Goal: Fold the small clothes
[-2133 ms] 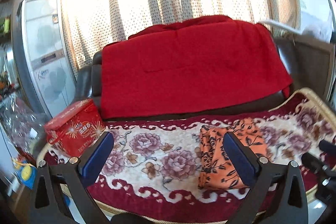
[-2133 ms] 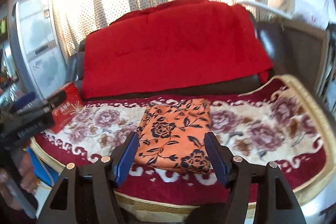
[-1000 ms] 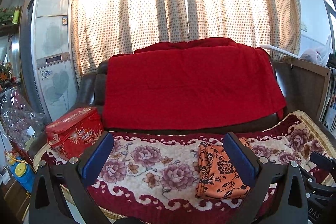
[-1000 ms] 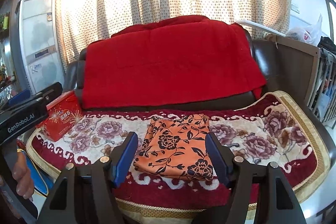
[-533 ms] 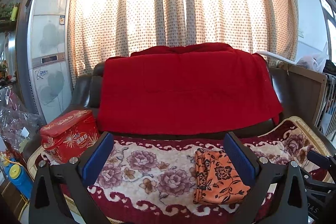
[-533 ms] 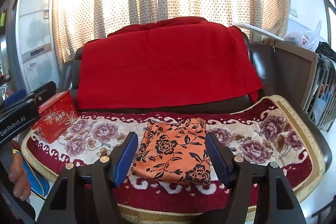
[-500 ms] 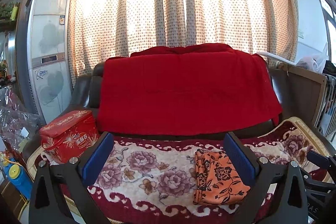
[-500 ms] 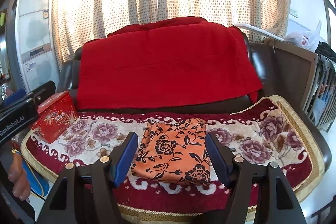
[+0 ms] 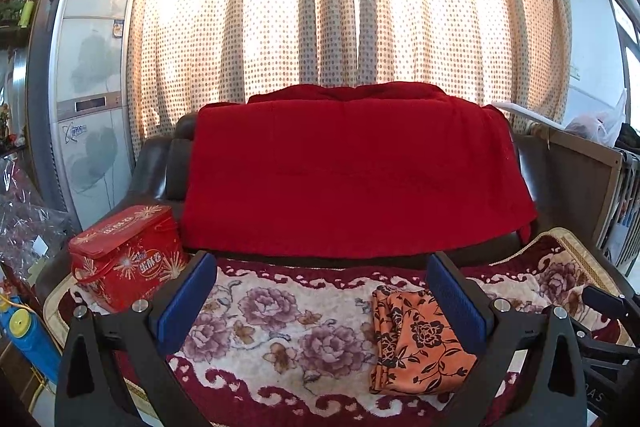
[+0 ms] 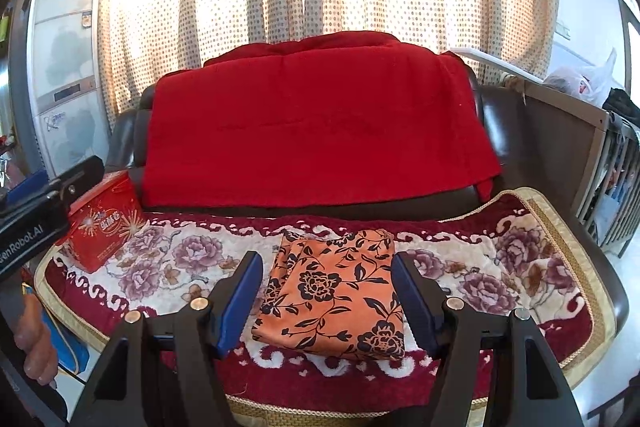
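Observation:
A folded orange cloth with black flowers lies flat on the floral seat cover of the sofa. My right gripper hovers open in front of it, blue pads wide apart and nothing between them. In the left wrist view the same orange cloth sits low at the right. My left gripper is open and empty, held back from the seat, with its right finger overlapping the cloth's edge in the picture. The left gripper's body shows at the left edge of the right wrist view.
A red blanket drapes the dark sofa back. A red gift tin stands on the seat's left end. A white floor air conditioner and dotted curtains are behind. A wooden panel flanks the right. A hand shows lower left.
Both grippers have drawn back from the sofa, so the cloth looks smaller and lower. The cloth has not moved, and both jaws stay equally wide.

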A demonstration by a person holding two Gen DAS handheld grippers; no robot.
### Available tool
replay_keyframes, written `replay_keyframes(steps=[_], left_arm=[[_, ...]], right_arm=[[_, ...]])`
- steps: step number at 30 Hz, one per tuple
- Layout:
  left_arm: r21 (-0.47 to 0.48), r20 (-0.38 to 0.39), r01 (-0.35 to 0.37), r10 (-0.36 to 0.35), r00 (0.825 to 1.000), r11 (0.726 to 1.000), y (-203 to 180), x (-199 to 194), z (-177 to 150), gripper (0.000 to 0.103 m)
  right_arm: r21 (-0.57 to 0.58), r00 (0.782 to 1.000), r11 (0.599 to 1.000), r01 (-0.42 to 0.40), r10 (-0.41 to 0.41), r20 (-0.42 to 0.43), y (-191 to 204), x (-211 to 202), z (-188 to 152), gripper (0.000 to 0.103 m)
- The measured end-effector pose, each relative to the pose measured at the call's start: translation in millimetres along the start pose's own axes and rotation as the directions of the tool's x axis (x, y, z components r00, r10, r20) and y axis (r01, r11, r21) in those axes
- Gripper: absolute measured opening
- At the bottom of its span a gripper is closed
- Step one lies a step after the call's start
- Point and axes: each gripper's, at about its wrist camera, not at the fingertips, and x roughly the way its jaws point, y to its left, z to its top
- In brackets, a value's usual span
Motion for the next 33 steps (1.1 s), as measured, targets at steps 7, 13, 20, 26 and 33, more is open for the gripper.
replay_keyframes(steps=[7, 13, 20, 26, 33], left_arm=[[-0.001, -0.007, -0.004, 0.004, 1.000, 1.000, 0.7, -2.9, -4.4, 0.103], [0.009, -0.003, 0.007, -0.007, 1.000, 1.000, -2.6, -7.1, -4.5, 0.103], [0.005, -0.004, 0.009, -0.009, 1.000, 1.000, -1.7, -4.6, -4.4, 0.103], [0.009, -0.010, 0.008, -0.008, 1.000, 1.000, -1.4, -1.3, -4.9, 0.103], [0.005, -0.007, 0.011, -0.011, 1.000, 1.000, 0.0, -0.7, -4.8, 0.103]], right_arm=[[-0.008, 1.000, 1.000, -0.003, 0.003, -0.006, 2.9, -1.6, -7.5, 0.070], [-0.006, 1.000, 1.000, -0.004, 0.004, 0.003, 0.2, -6.1, -7.8, 0.070], [-0.005, 1.000, 1.000, -0.005, 0.005, 0.005, 0.5, -3.6, -6.1, 0.070], [-0.015, 1.000, 1.000, -0.001, 0.001, -0.003, 3.6, -0.2, -7.0, 0.070], [-0.013, 1.000, 1.000, 0.002, -0.002, 0.011, 2.6, -1.5, -4.0, 0.070]])
